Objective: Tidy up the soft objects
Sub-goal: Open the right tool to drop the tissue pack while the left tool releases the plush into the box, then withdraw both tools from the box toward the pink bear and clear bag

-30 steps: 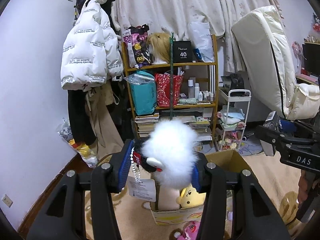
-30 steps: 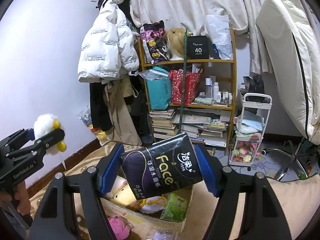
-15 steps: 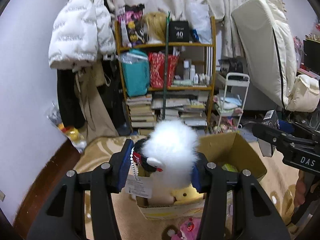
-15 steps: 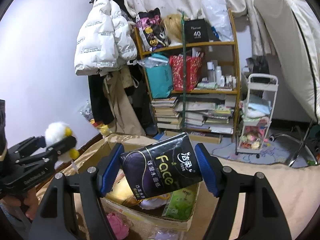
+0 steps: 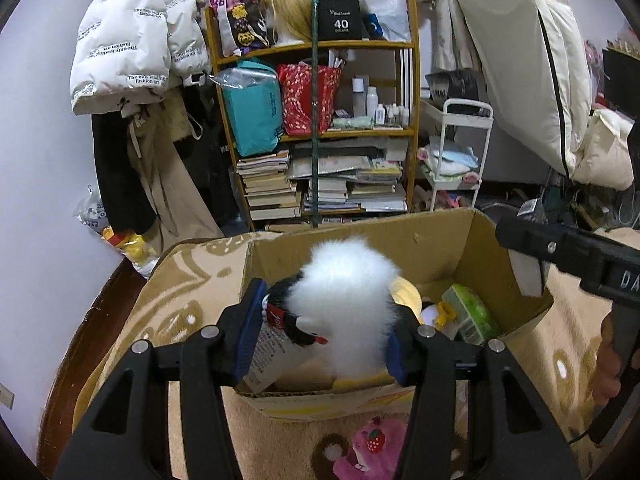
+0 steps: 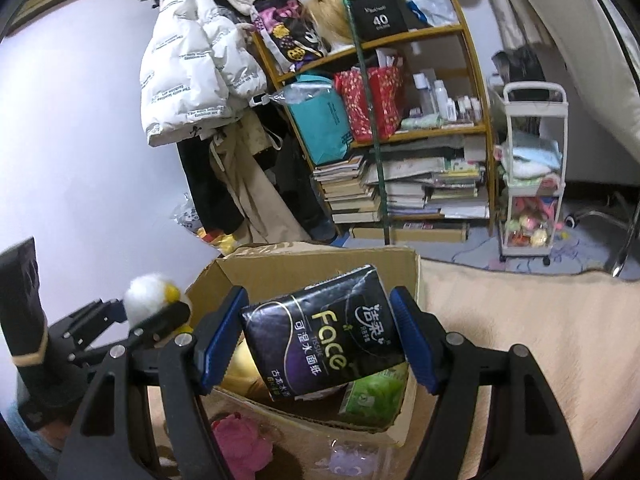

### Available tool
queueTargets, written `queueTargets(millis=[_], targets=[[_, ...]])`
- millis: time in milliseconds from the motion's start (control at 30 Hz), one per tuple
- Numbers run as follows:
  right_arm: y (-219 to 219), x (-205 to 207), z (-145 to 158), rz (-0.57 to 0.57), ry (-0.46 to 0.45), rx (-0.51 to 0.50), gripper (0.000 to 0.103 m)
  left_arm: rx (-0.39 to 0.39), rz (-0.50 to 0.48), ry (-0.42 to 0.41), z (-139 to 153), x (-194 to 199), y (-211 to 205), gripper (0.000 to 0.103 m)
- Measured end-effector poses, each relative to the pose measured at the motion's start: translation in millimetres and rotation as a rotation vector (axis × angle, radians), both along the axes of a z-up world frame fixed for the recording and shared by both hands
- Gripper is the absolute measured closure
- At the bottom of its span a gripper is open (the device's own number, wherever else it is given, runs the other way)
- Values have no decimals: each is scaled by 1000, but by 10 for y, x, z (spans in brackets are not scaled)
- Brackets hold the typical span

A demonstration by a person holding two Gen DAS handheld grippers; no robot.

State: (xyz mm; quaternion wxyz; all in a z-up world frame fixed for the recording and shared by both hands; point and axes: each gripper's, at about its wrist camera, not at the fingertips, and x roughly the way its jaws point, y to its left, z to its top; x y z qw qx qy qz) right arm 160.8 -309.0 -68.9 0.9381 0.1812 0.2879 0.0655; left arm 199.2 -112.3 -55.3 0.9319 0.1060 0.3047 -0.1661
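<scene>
Holding one soft item in each gripper above the open cardboard box (image 5: 448, 240), which sits on the patterned rug (image 5: 176, 292).

Left gripper (image 5: 324, 336): grasping a fluffy white plush toy (image 5: 344, 304) with a black-and-red face; a paper tag (image 5: 266, 354) hangs from it against the left pad. The jaws have just been opening a little, yet the fur is pressed between both blue pads, so the toy is not released. It hangs over the near-left part of the box, above a yellow plush (image 5: 406, 294) already inside. Judgement: held low over the opening so it falls in rather than onto the rug.

Right gripper (image 6: 320, 336): clenched on a dark pack of tissues (image 6: 324, 332), gripped across its width and tilted, one corner lower. It sits over the box interior, above a green pack (image 6: 376, 394) resting against the right wall. Judgement: the tilt probably comes from the soft pack sagging in the grip.

A pink plush (image 5: 370, 450) lies on the rug in front of the box, outside it, so at least one item remains to be collected.

Step in hand, as I judge it: both items are positioned for dropping. Risk: the toy's tag or fur may cling to the pad on release.
</scene>
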Motion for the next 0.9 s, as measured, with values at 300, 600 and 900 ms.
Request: queueTargets(millis=[300,600,900], targets=[[23,47,-55,28,42,14,26,5,18,22,-55,17,54,33],[12,30,-76,47,60,31,16,14,72,3,3,-34,175,17],[36,-163,85,24,41,6,3,1,89,-1,127,-190,296,17]])
